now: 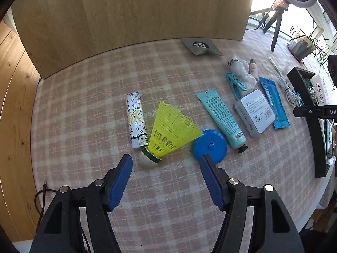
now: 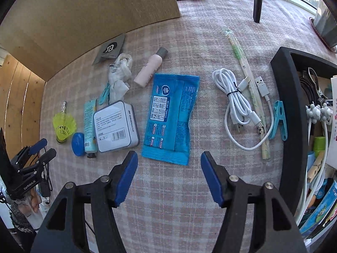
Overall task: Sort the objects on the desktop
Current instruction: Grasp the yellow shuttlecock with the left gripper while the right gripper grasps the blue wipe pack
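White cable [image 2: 240, 103] only in right-wrist view.

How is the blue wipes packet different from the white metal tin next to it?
The blue wipes packet is soft and flat, with crimped ends; the white tin is a rigid box with visible side walls. The packet is blue and longer; the tin is white and grey with a barcode label. Both lie flat on the checked tablecloth, untouched.
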Available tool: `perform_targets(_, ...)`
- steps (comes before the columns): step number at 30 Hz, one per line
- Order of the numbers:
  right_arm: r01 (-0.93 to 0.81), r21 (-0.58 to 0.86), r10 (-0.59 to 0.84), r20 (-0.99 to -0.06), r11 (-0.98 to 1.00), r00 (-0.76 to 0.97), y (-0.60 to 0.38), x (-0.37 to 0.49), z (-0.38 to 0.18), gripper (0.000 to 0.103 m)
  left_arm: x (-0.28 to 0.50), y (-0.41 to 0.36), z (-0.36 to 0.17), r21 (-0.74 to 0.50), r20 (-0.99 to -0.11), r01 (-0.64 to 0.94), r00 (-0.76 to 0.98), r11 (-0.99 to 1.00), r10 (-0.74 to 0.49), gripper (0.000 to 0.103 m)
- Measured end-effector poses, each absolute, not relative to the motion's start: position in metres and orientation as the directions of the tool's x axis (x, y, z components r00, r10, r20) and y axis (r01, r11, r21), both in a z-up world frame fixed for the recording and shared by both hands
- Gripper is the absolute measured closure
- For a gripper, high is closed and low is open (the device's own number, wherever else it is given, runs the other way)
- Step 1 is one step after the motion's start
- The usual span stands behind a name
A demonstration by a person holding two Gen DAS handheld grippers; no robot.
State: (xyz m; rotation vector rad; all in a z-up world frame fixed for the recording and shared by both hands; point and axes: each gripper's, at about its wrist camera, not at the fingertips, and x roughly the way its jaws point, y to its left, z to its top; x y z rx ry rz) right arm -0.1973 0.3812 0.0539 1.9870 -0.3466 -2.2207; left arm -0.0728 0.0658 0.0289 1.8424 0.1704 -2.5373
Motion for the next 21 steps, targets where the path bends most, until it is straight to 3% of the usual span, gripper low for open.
perform_targets(16, -0.1, 0.175, -0.169, -0.983, -0.98, -0.07, 0.36, -0.241, 0.023, 0.041, -0.093, 0.077, 0.001, -0.111, -0.954, 0.001, -0.279, -0.994, 0.107, 0.042)
perform_targets(19, -0.09, 0.134, -0.129, -0.99, -0.987, -0.06, 0.355, -0.246, 0.017, 0.041, -0.097, 0.073, -0.002, -0.123, -0.955, 0.019, -0.275, -0.992, 0.113, 0.048)
perform_targets(21, -0.07, 0.125, -0.12, -0.99, -0.99, -0.07, 0.351, -0.247, 0.016, 0.035, -0.1, 0.071, -0.005, -0.135, -0.956, 0.042, -0.268, -0.99, 0.119, 0.051)
